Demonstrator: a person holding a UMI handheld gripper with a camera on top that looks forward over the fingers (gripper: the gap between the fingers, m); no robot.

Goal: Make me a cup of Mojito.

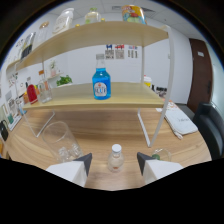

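Gripper view shows my fingers (114, 163) spread apart, with a small white-capped bottle (115, 158) standing on the bench (100, 127) between them, gaps either side. I judge I'm picking up an ingredient; next comes closing squarely on it. Glass (60, 141) stands beside; blue bottle (101, 80) waits on the shelf (130, 97) beyond.

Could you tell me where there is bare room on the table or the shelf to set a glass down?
The open tongs straddle a small white-capped bottle, with a clear glass close by: crowded. Free patches: the table between these and the shelf legs, and the lower shelf right of the blue bottle. Its other end holds small bottles.
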